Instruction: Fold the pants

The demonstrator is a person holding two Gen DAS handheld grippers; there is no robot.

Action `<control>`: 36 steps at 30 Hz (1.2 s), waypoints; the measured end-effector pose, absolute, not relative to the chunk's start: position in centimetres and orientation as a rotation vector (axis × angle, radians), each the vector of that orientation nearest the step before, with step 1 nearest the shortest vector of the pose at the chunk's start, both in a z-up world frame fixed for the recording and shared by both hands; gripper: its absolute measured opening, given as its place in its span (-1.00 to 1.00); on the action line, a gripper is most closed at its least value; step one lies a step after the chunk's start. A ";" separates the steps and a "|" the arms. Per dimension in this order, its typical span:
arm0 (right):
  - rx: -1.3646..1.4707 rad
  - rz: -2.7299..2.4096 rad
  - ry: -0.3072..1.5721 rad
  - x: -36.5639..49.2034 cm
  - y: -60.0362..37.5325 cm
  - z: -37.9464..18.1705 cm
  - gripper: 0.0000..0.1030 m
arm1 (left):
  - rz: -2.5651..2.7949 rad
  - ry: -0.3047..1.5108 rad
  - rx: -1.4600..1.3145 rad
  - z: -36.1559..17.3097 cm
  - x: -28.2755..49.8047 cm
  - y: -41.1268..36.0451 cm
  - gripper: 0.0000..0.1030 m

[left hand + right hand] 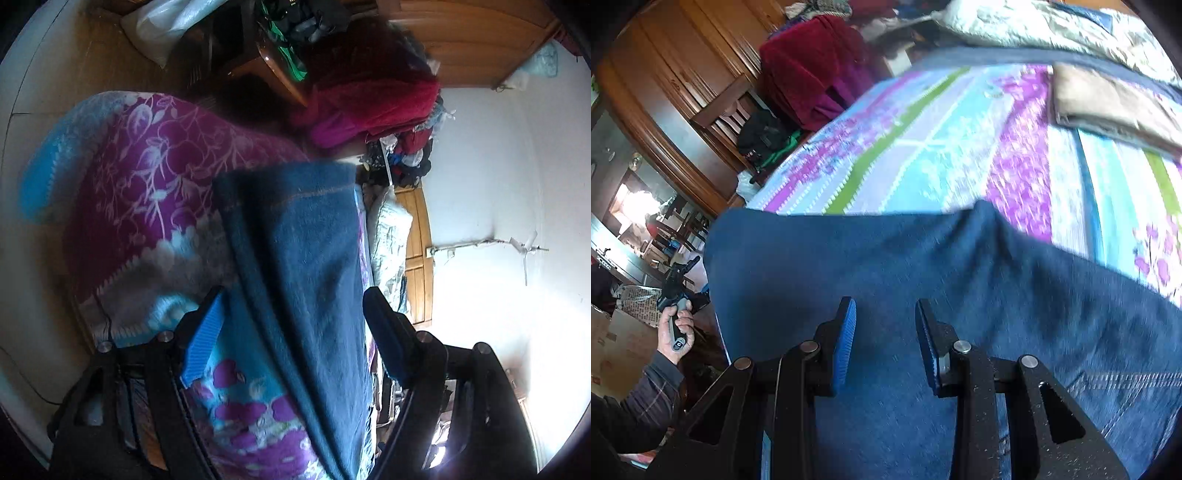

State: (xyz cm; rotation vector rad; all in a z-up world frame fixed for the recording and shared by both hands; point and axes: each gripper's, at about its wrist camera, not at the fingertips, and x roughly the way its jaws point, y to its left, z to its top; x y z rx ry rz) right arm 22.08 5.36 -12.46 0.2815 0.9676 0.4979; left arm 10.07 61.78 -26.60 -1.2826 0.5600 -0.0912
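A: How do the dark blue denim pants (923,266) look?

B: Thick, blurred, with orange stitching along a seam. They lie on the bed's floral purple-and-turquoise bedspread (923,140), one edge hanging past the bed's side.

A: And the right claw (885,339)?

B: Spread apart over the denim, blue pads clear of it.

A: The left claw (291,325)?

B: Also spread wide, the denim running between its fingers. A folded tan cloth (1108,103) lies farther up the bed.

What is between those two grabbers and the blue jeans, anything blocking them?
Nothing visible. The jeans lie directly before the open right gripper on the floral bedspread. The open left gripper also faces bare denim.
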 end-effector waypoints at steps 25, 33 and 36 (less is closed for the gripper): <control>0.258 0.486 0.902 22.4 6.0 -10.9 -0.28 | 0.069 0.537 -0.956 -20.3 14.8 59.2 -0.86; 0.412 0.299 0.728 16.9 -5.1 -7.1 -0.28 | -0.539 0.462 -0.280 -2.1 18.5 31.5 -0.86; 0.457 0.254 0.728 14.5 -8.2 -8.1 -0.28 | -0.753 0.508 -0.103 -3.7 17.2 20.2 -0.84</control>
